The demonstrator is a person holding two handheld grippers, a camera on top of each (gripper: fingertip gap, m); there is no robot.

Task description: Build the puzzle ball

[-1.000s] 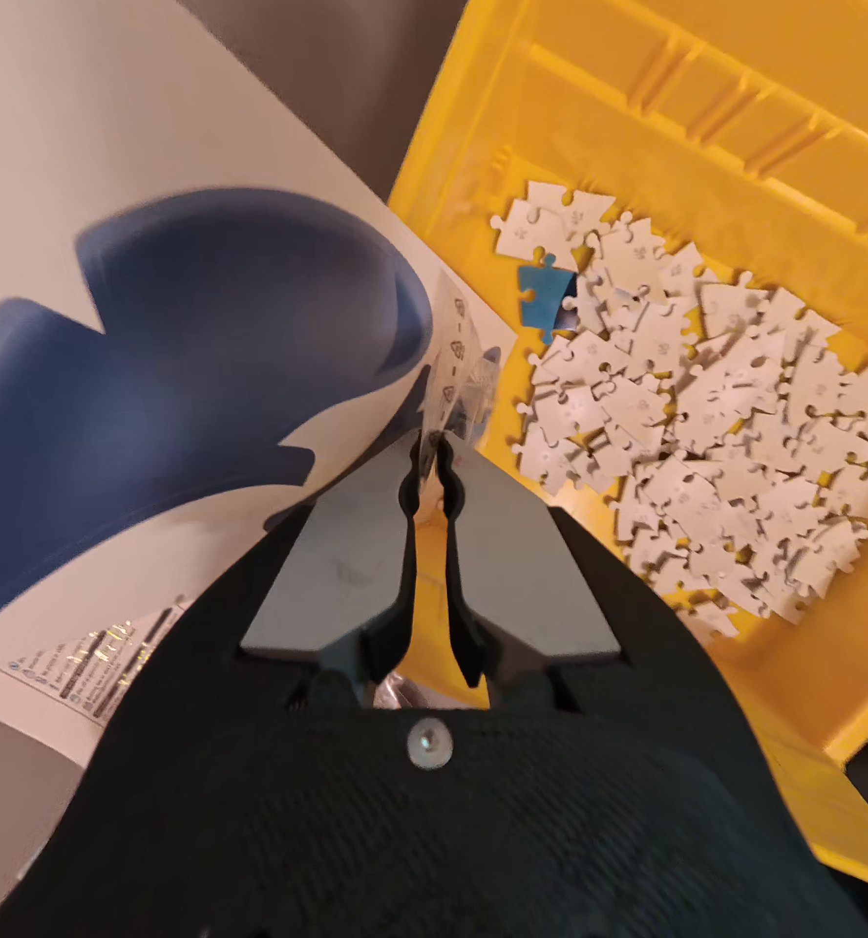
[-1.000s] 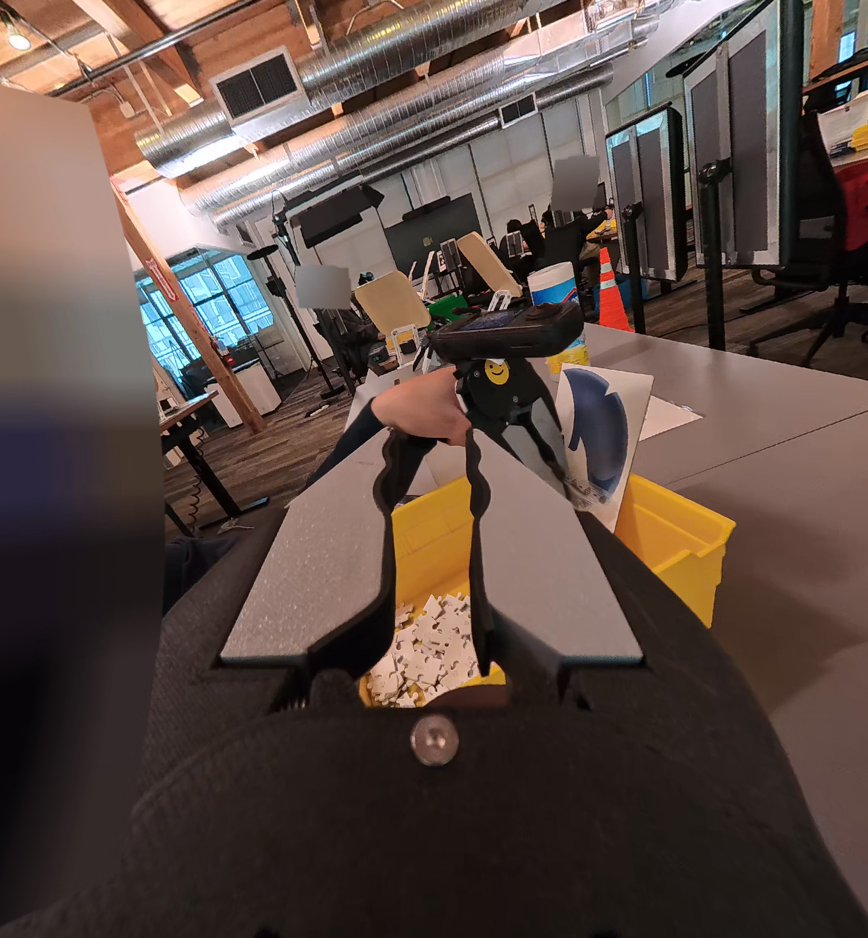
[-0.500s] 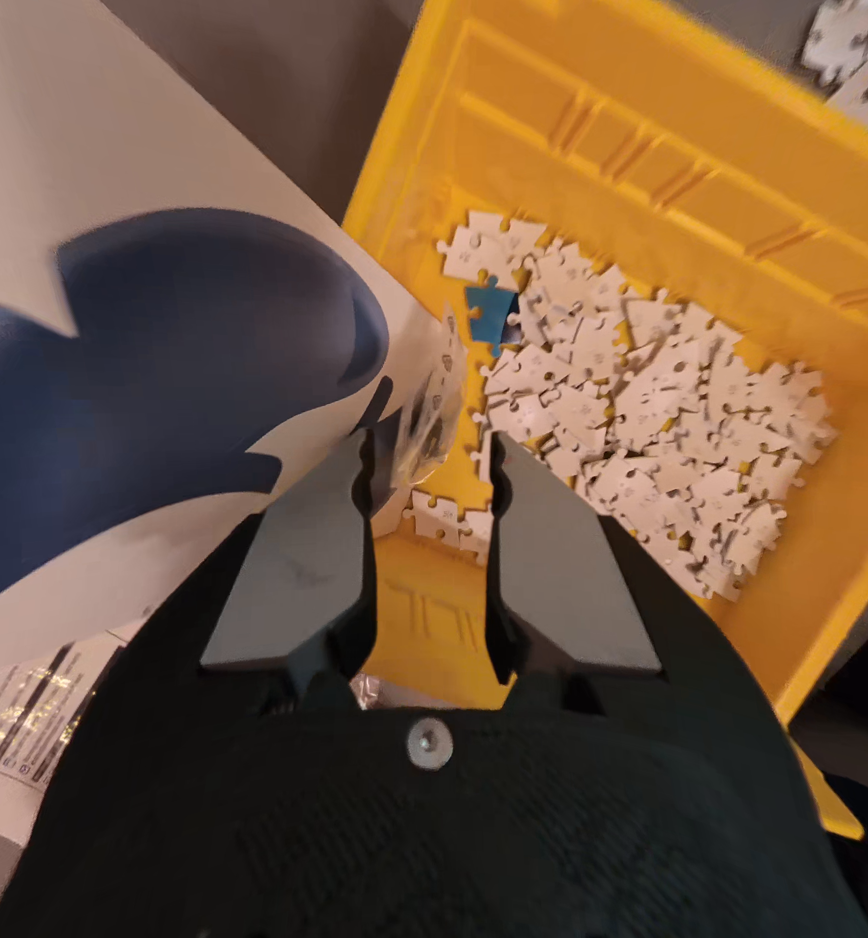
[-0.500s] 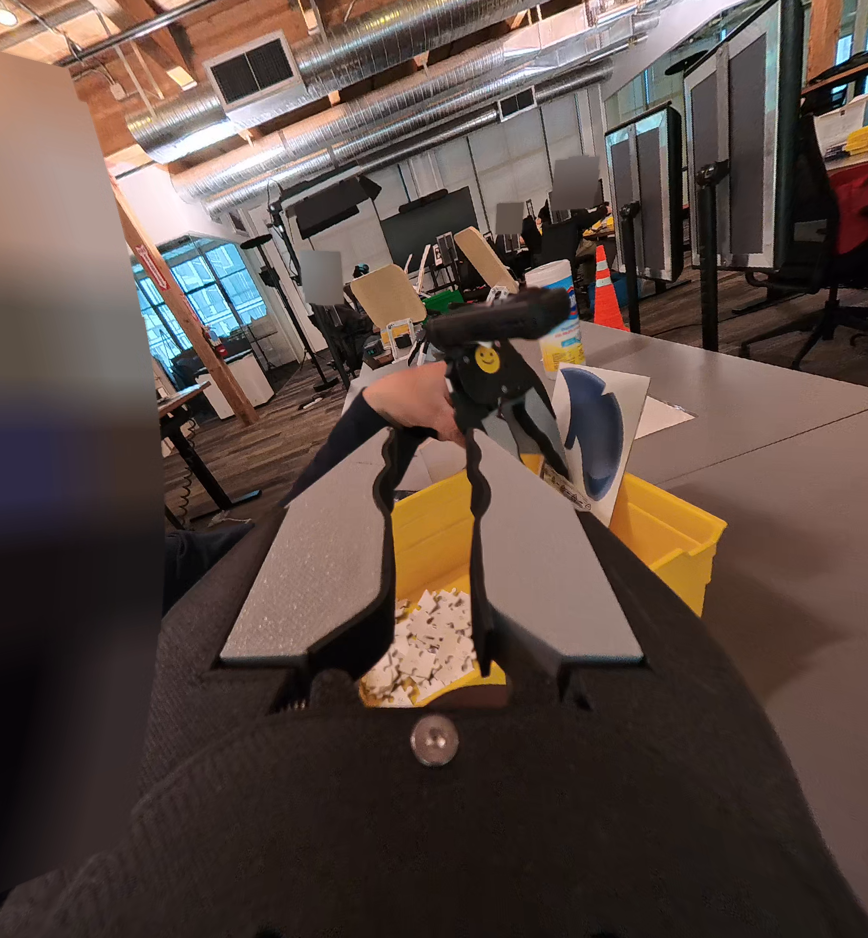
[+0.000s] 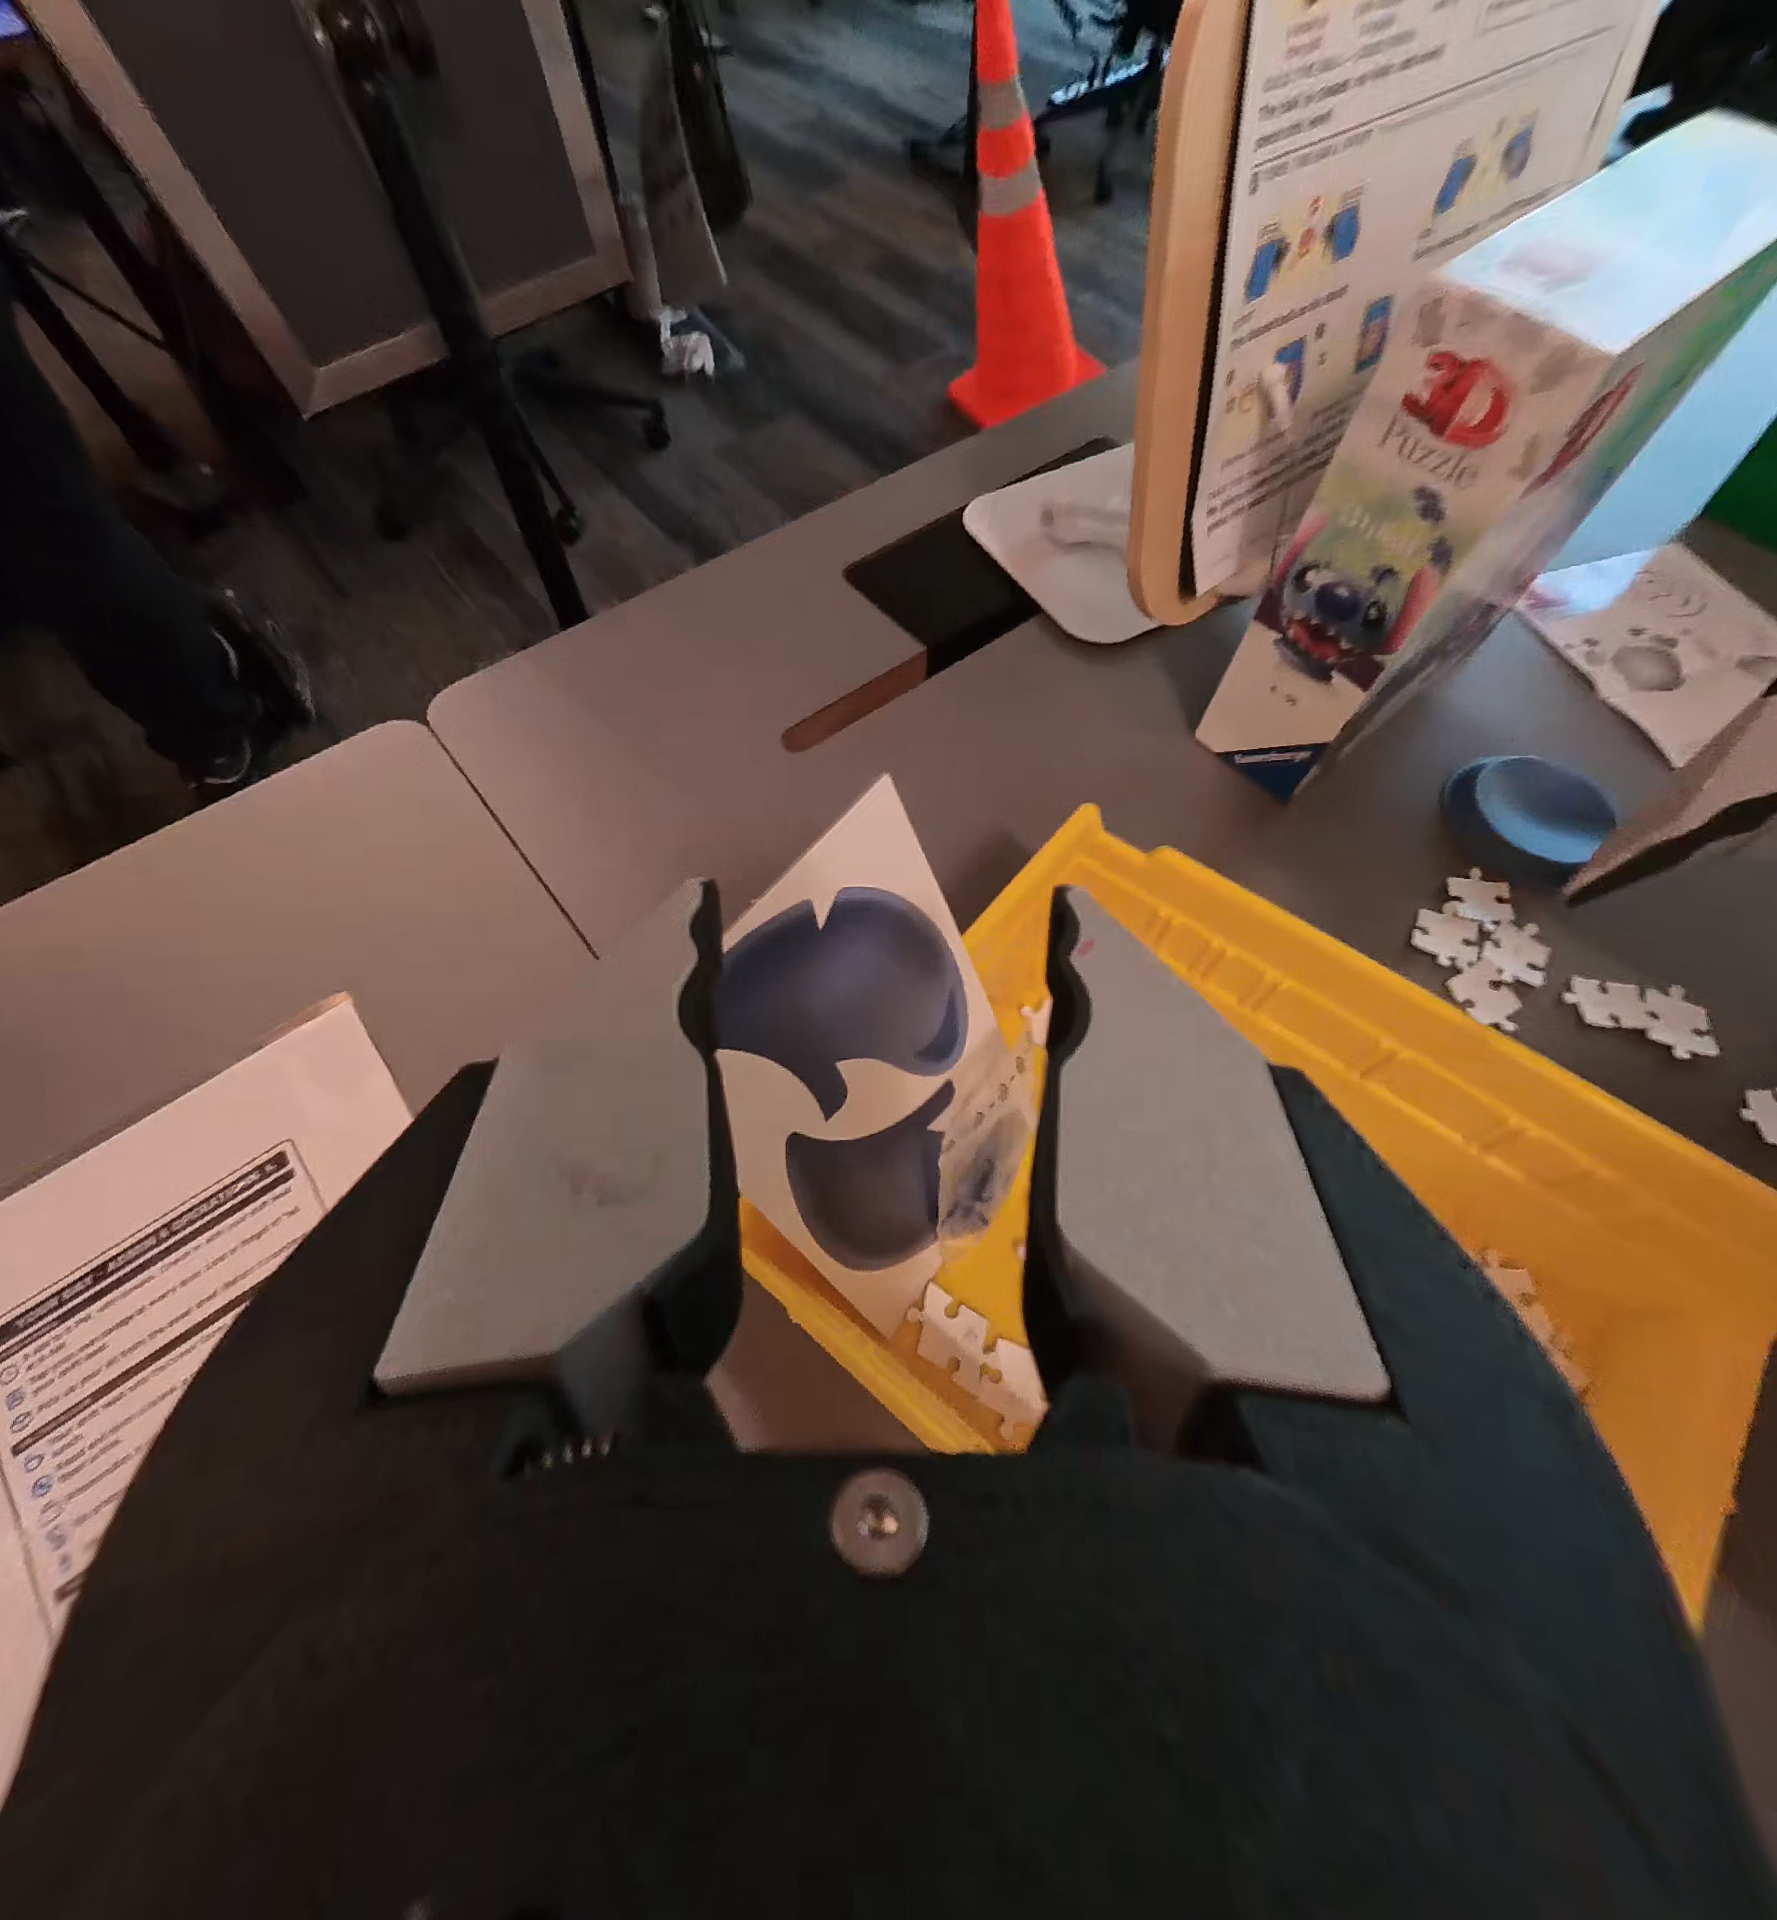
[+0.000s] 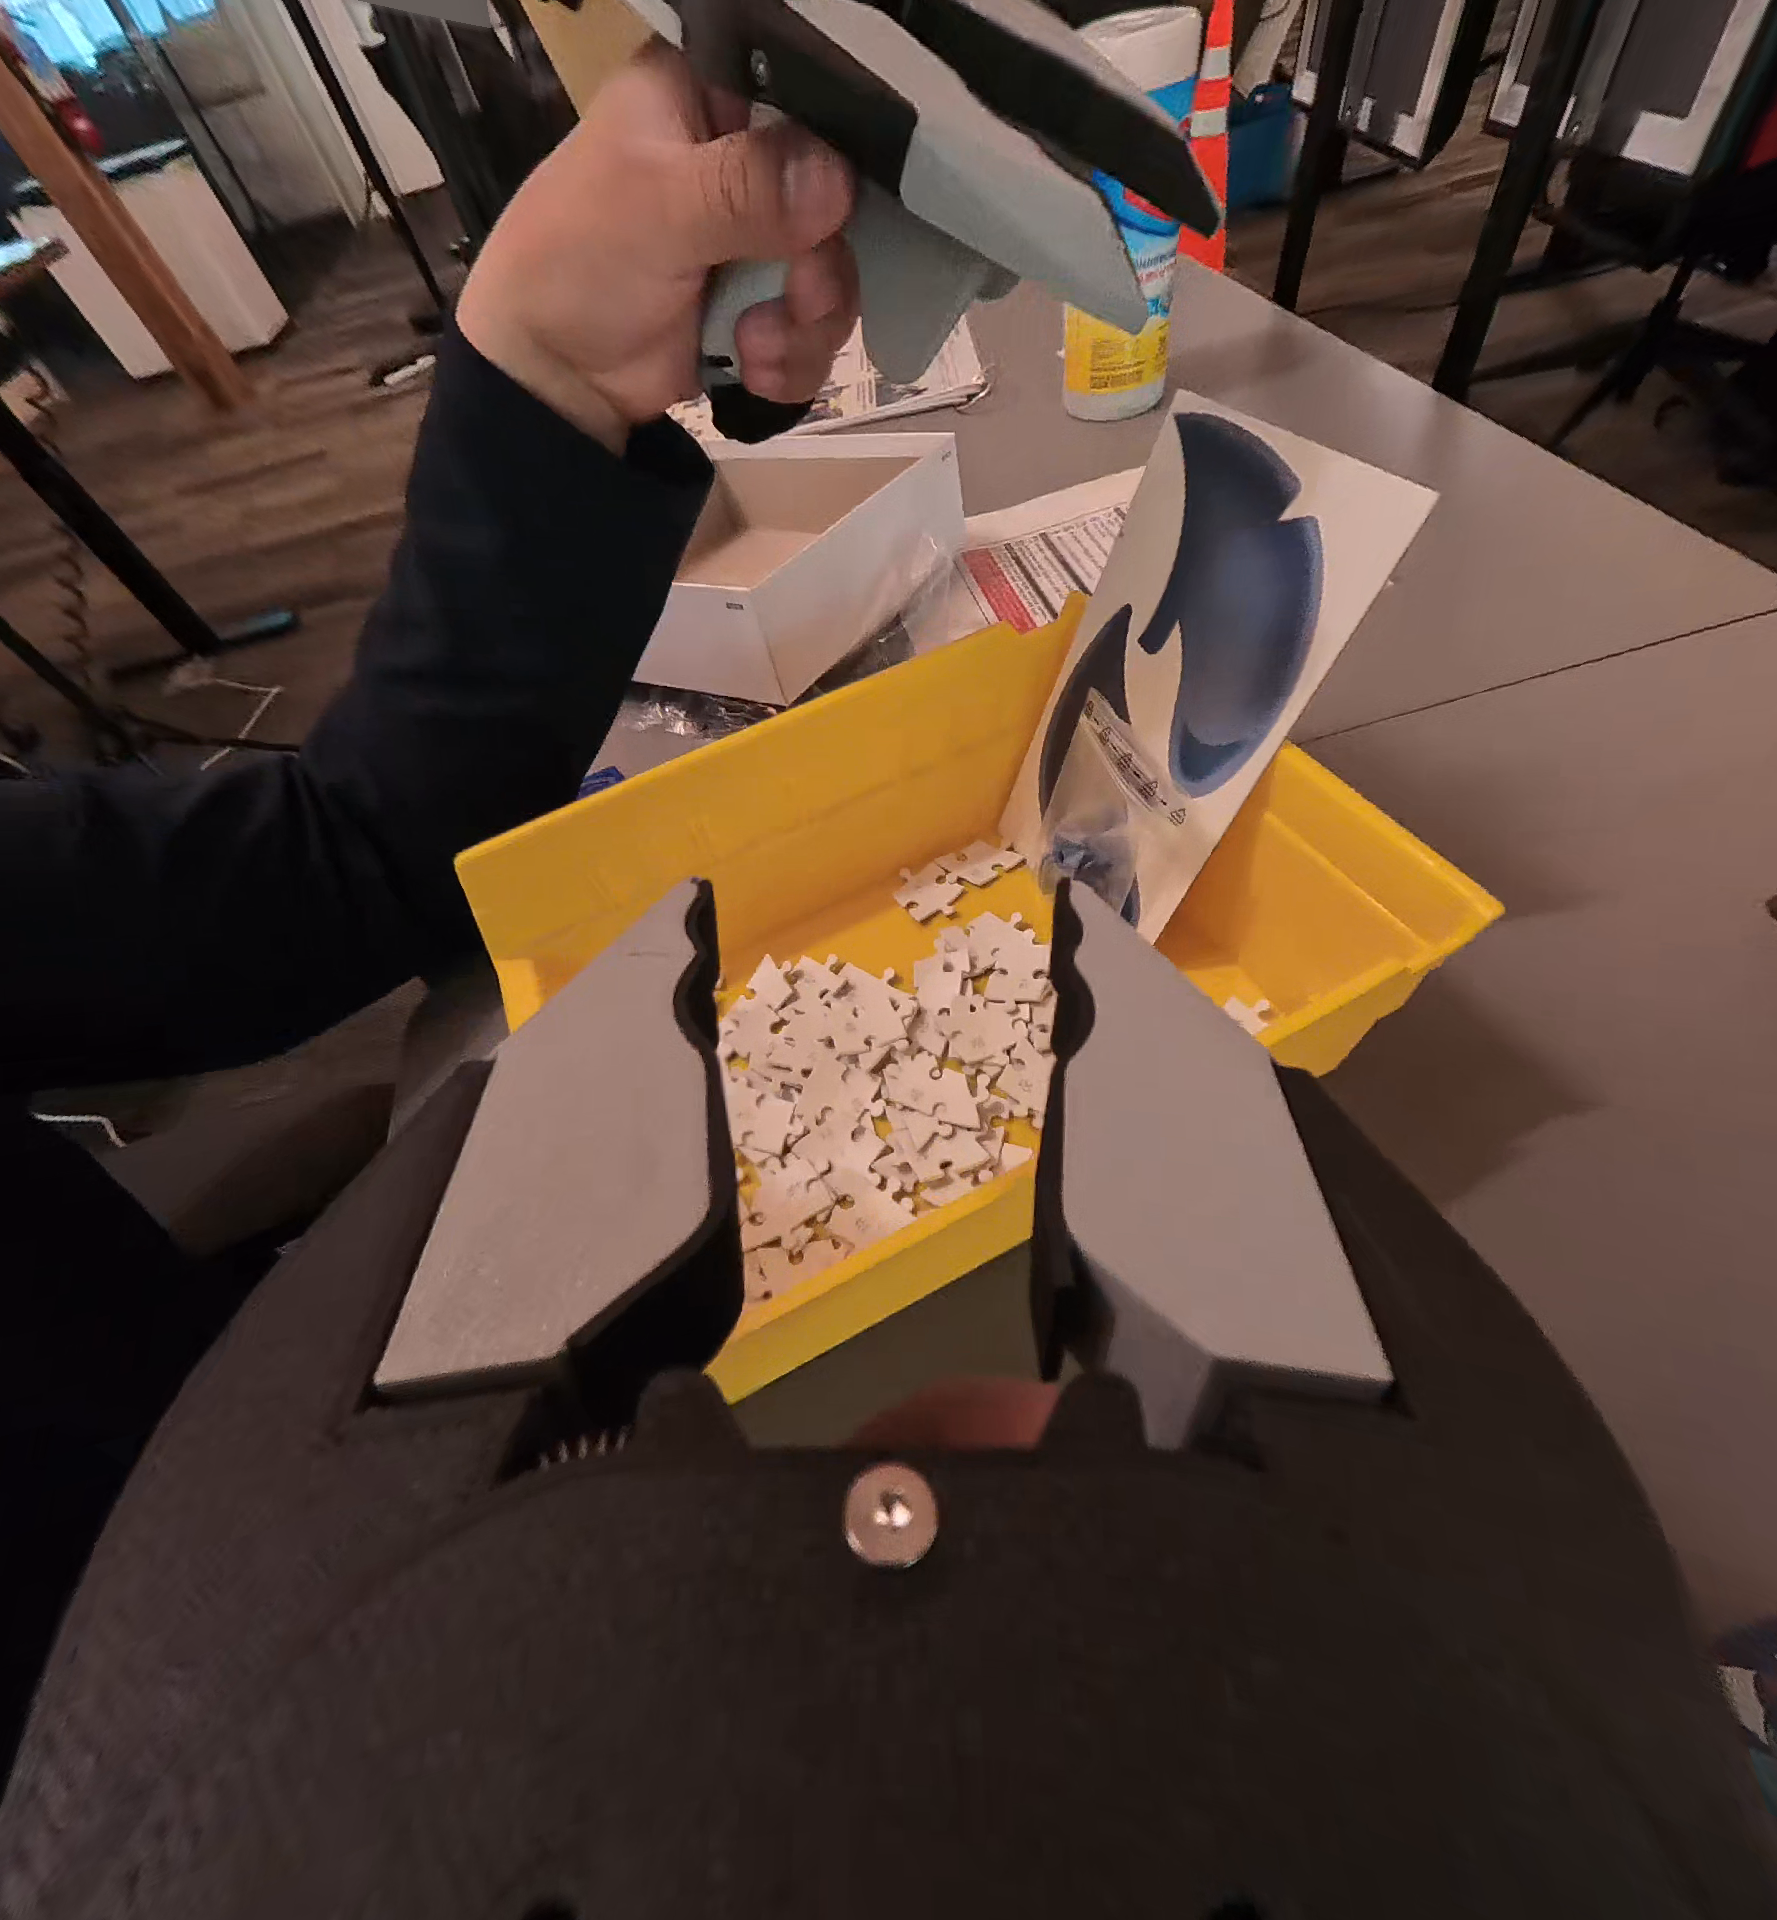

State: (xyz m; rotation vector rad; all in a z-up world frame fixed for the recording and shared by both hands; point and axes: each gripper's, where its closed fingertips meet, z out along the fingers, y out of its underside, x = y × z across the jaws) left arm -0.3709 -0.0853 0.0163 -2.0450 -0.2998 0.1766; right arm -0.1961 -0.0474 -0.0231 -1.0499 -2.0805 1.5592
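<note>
Left wrist view. Left gripper [image 5: 879,914] is being held above the yellow bin [image 5: 1383,1081] w/ jaws spread wide, nothing between them. Puzzle pieces: only a few white ones [image 5: 967,1340] are being shown inside the bin, low betw. the fingers; most of the bin floor is being hidden by the gripper body. A white card w/ dark blue curved shapes [image 5: 842,1049] is being seen leaning in the bin's left end. Loose white pieces [image 5: 1486,951] are lying on the grey table [image 5: 655,717] just right of the bin, backs up. A shallow blue dish [image 5: 1528,810] is sitting near them, w/ the puzzle box [image 5: 1435,499] standing tilted behind it. A printed sheet [image 5: 136,1247] is lying at left. An orange cone [image 5: 1014,229] is standing on the floor beyond. A grey finger of the other gripper [image 5: 1715,790] is entering at right edge.

Right wrist view. Right gripper [image 6: 879,909] is likewise being held w/ jaws apart & empty, over the near wall of the bin [image 6: 759,821]. A heap of white pieces [image 6: 894,1070] is lying in the bin, printed sides down, none joined into a ball. The blue-shape card [image 6: 1227,644] is being propped upright at the far right end. A hand [image 6: 645,239] w/ dark sleeve is gripping the left gripper's handle, high above the bin. A white open box [image 6: 811,561] & a wipes canister [image 6: 1123,312] are standing behind.
</note>
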